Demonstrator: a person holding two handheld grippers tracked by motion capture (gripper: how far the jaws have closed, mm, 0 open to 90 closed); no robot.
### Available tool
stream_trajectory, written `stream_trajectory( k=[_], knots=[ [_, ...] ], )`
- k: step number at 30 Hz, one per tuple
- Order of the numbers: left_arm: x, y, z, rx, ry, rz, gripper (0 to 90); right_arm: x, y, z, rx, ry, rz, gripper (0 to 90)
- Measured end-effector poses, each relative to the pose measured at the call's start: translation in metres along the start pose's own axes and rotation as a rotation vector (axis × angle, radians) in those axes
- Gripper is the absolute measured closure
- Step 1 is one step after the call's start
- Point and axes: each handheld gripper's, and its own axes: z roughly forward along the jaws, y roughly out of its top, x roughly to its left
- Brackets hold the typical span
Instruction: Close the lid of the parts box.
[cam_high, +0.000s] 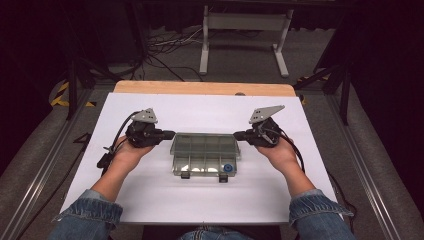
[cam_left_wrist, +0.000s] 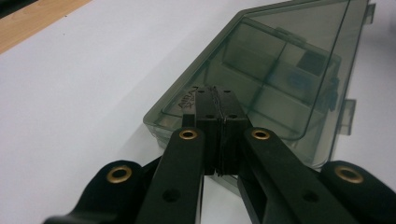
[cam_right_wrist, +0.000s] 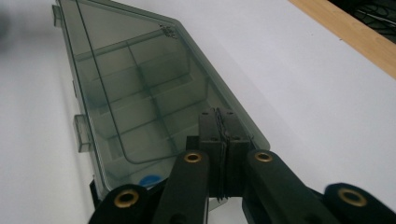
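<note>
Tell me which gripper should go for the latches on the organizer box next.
Marginally the right gripper, as a judgement. Both grippers sit shut at opposite ends of the smoky compartment box, level with its far part. The two latches are on the near edge, and one lies toward the right end. The left gripper is hardly worse placed.

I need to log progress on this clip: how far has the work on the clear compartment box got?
Done: the lidded compartment box sits on the white table, lid down, a blue item inside. In hand: left gripper and right gripper are at its two ends, jaws together. Left: seemingly everything; both front latches look untouched.
</note>
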Motion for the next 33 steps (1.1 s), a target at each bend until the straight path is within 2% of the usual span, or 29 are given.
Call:
stream_trajectory(
  k=[3,8,12,17,24,33],
  knots=[
    [-0.001,-0.001,-0.001,0.003,-0.012,-0.003,89.2,0.002,-0.001,0.001,0.008,0.013,0.000,89.9],
    [-0.005,-0.004,-0.001,0.038,-0.056,0.000,88.6,0.007,-0.003,0.003,0.031,0.038,-0.006,90.0],
    [-0.008,-0.008,0.000,0.058,-0.064,0.011,88.7,0.011,-0.006,0.004,0.050,0.054,-0.010,89.9],
    [-0.011,-0.011,0.001,0.072,-0.091,0.005,87.6,0.015,-0.008,0.007,0.070,0.073,-0.016,89.9],
    [-0.015,-0.014,0.005,0.099,-0.107,0.013,87.6,0.019,-0.011,0.010,0.096,0.089,-0.022,89.8],
    [-0.022,-0.014,0.009,0.143,-0.109,0.049,87.7,0.024,-0.013,0.015,0.124,0.108,-0.024,89.8]
  ],
)
